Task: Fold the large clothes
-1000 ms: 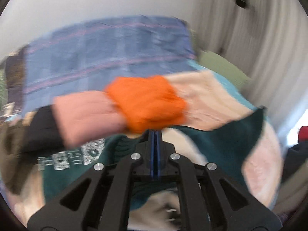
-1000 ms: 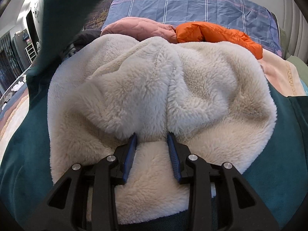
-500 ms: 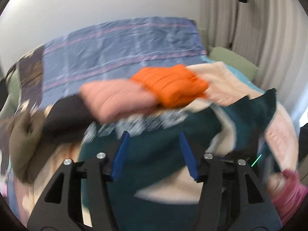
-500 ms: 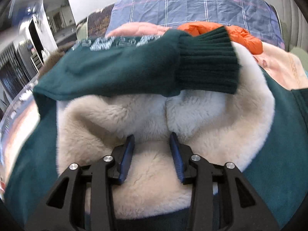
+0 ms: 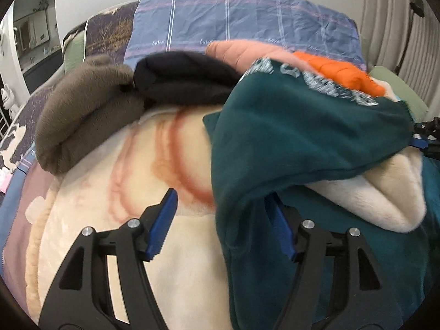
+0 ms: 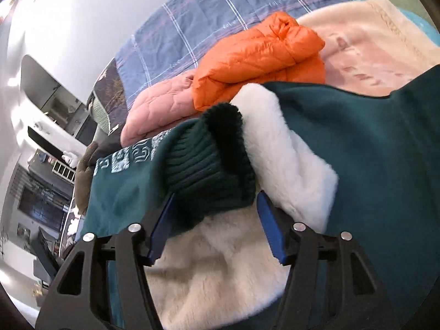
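Observation:
A dark green sweatshirt (image 5: 302, 143) with a cream fleece lining (image 5: 385, 192) lies on the bed. Its printed sleeve is folded across the lining. My left gripper (image 5: 220, 196) hovers low over the sweatshirt's left edge. Its jaws are opening, and green cloth drapes over the right finger with no pad pressing on it. In the right wrist view, the ribbed cuff (image 6: 203, 165) lies between the fingers of my right gripper (image 6: 216, 195), which stand apart over the lining (image 6: 220, 261). The right gripper's tip (image 5: 423, 137) shows at the far right of the left wrist view.
Folded clothes line the far side: a brown fleece (image 5: 82, 110), a black garment (image 5: 184, 79), a pink quilted jacket (image 6: 159, 107) and an orange puffer jacket (image 6: 258, 57). A cream blanket (image 5: 123, 178) covers the bed, with blue checked bedding (image 5: 247, 19) behind.
My left gripper went from shut to wide open and dropped toward the bed. The green sleeve came over the cream lining, its cuff now between the right fingers. The right gripper rolled and widened.

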`<state>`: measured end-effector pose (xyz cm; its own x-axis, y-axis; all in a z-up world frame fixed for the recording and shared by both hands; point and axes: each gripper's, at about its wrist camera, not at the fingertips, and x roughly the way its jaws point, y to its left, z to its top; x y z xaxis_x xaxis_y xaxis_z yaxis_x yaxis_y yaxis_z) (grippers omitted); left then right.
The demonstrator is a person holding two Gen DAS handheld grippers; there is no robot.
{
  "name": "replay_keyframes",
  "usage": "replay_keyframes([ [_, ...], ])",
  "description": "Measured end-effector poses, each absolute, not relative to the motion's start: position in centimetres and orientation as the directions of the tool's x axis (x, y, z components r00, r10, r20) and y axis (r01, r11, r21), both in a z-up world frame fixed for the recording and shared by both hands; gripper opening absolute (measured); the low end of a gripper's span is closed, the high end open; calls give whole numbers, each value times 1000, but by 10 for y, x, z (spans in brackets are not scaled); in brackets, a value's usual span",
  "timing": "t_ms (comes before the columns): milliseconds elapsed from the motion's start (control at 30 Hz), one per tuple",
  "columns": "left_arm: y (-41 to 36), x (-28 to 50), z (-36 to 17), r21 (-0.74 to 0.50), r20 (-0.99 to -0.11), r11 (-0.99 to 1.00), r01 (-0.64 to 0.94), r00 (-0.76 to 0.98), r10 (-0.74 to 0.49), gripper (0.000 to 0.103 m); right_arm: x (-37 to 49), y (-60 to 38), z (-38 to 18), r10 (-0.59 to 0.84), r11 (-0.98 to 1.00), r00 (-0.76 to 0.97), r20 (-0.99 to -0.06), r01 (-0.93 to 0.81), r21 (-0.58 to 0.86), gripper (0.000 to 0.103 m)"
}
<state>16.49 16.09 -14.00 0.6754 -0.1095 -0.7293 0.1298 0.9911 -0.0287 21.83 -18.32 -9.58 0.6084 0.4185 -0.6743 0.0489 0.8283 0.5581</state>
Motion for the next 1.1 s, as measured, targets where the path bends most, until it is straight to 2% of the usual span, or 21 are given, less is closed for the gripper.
replay_keyframes([
  [33,158,173,-147,-21,-739,993,117,667,-94,67,221,-178,-93,419,834,613,-670,33,551,23],
  [67,154,176,-151,-12,-745,994,109,663,-81,67,224,-173,-85,399,850,631,-666,17,526,7],
  [233,153,180,-161,28,-741,995,96,670,-44,69,178,-168,-11,309,910,801,-513,-93,403,7],
  [333,153,171,-158,71,-720,992,108,694,-24,70,158,-183,3,257,929,831,-494,-72,362,7],
  [400,154,162,-157,74,-711,989,131,702,-40,71,160,-194,-14,239,940,787,-569,-40,340,9],
  [467,154,152,-155,76,-706,985,153,706,-55,70,170,-203,-48,198,953,687,-699,33,302,16],
  [533,154,144,-153,88,-708,982,168,704,-57,69,171,-212,-74,194,941,621,-760,100,322,20],
  [633,158,131,-143,91,-707,978,190,704,-71,51,156,-223,-69,221,914,671,-708,110,390,22],
  [700,157,122,-130,54,-702,974,218,702,-118,23,153,-220,-53,206,920,718,-665,89,381,25],
  [767,149,117,-111,24,-667,968,251,725,-172,10,152,-206,-38,231,926,749,-621,26,376,28],
  [900,109,120,-76,-2,-592,939,344,756,-279,10,168,-173,-29,287,935,746,-601,-81,346,30],
  [1033,43,147,-74,39,-595,906,422,739,-318,11,201,-154,-70,155,970,685,-712,31,242,30],
  [1067,29,157,-82,48,-604,903,427,732,-314,14,210,-158,-92,138,966,649,-749,79,246,30],
  [1100,20,168,-90,52,-617,905,422,726,-304,25,213,-163,-108,140,963,631,-763,94,254,31],
])
